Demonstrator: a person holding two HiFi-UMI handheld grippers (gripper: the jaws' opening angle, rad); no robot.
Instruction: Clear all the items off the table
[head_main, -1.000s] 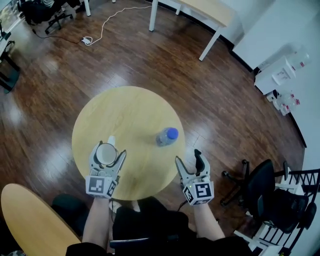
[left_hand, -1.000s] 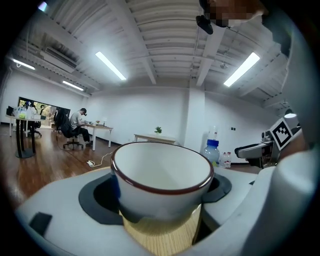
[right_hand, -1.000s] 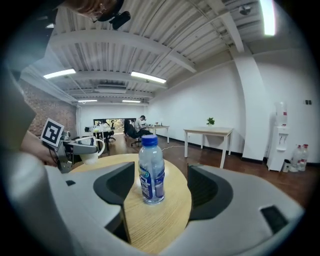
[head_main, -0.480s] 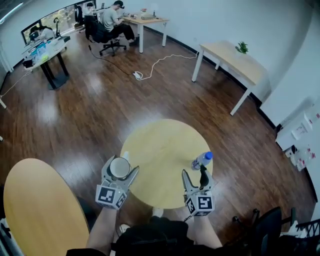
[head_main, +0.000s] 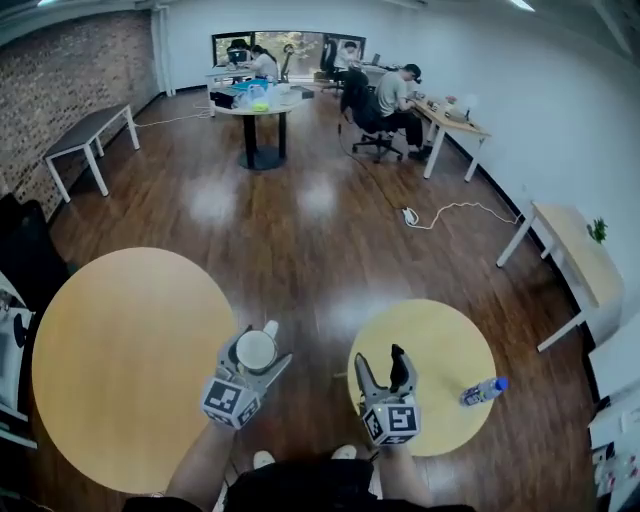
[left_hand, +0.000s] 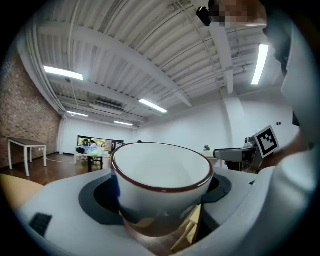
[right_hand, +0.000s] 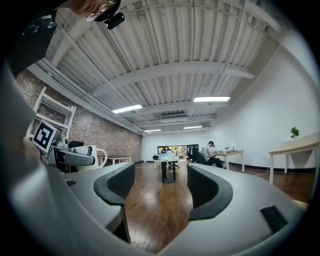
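Two round tables (head_main: 130, 360) stand on a dark wood floor (head_main: 300, 230) as the level-held left gripper (head_main: 258, 352) clamps a white cup (left_hand: 160, 175) and the right gripper (head_main: 378, 362) gapes empty.

A small round bench (head_main: 440, 340) of pale wood stands on a glossy dark wooden floor (head_main: 300, 250). 1 clear plastic bottle (head_main: 483, 391) with a blue cap lies on its side near its right edge. A larger round bench (head_main: 130, 350) stands at left. A white cable (head_main: 450, 212) trails across the floor beyond.
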